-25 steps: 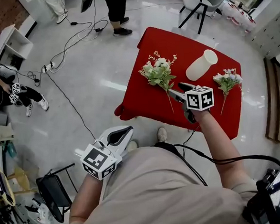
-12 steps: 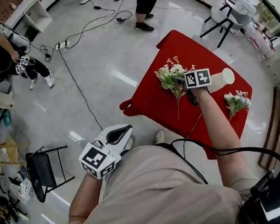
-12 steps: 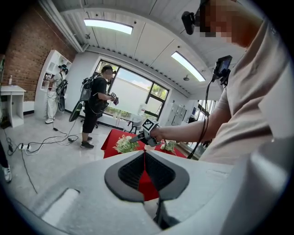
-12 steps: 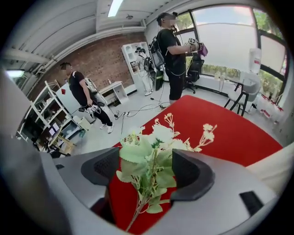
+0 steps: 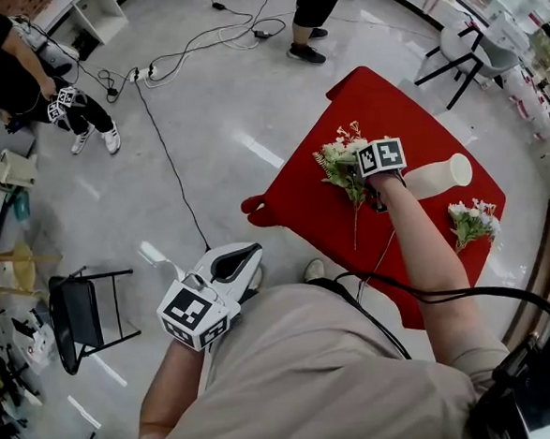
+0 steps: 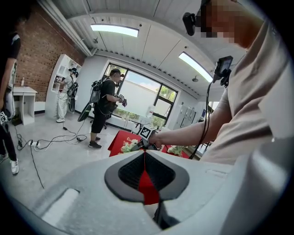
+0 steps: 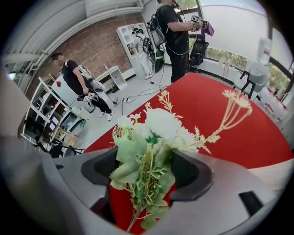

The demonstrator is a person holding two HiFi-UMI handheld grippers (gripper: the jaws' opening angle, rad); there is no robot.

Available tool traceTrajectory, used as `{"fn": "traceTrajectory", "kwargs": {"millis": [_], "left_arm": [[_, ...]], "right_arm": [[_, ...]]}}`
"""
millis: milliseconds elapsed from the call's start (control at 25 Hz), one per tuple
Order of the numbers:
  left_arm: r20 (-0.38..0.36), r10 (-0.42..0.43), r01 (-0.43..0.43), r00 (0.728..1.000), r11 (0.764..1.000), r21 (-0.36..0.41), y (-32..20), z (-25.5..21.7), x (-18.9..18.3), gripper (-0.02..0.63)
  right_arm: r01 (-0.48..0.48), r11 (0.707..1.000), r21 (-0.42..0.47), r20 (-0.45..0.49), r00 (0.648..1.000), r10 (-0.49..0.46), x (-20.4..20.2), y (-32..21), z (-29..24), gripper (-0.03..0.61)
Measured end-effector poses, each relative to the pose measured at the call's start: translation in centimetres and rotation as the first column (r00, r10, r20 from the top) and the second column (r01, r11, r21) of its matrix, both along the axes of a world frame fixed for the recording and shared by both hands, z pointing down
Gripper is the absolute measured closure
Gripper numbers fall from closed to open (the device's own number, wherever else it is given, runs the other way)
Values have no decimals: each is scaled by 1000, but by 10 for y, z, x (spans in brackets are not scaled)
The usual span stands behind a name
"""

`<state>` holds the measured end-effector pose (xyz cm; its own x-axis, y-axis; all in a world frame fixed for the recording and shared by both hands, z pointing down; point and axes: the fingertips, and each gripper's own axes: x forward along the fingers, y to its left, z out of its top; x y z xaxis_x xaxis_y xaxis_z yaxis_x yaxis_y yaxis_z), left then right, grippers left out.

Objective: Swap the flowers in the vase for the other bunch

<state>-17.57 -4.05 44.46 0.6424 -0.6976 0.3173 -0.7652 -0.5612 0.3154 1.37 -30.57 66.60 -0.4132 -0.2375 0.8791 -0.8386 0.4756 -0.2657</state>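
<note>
A white and green flower bunch [image 5: 340,162] lies on the red table [image 5: 297,198]. My right gripper [image 5: 354,173] points down over its head. In the right gripper view the bunch [image 7: 149,151] sits between the jaws of the right gripper [image 7: 148,166], which are opening and stand wide round the leaves. A white vase [image 5: 438,176] lies on its side just right of that hand. The second bunch [image 5: 472,221] rests near the table's right edge. My left gripper [image 5: 243,256] is shut and empty, held off the table by my body. In the left gripper view, the left gripper [image 6: 145,153] faces the distant table [image 6: 117,140].
Cables [image 5: 165,62] trail across the grey floor left of the table. A black folding chair [image 5: 80,317] stands at the left. One person [image 5: 312,14] stands beyond the table, another [image 5: 11,77] sits on the floor at top left. Chairs [image 5: 475,59] stand at top right.
My right gripper has travelled from the stem end up along the bunch and down over its flower head, its jaws wider. The left gripper has stayed where it was.
</note>
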Motion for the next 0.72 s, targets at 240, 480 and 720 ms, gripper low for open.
{"fn": "traceTrajectory", "kwargs": {"millis": [240,480,720], "left_arm": [[6,1,-1,1000,1000,-4,-4,1,10,606],[12,11,-11,1000,1000,-3,-6,0,17,606],[18,26,-26,999,1000,7,-7,-3,19,606]], "right_arm": [[-11,1000,23,-4,1000,11,6,-3,8,330],[-10,997,71,-2,1000,10,9,-1,4,458],[10,993,118,27,1000,-13,-3,3,-6,528]]}}
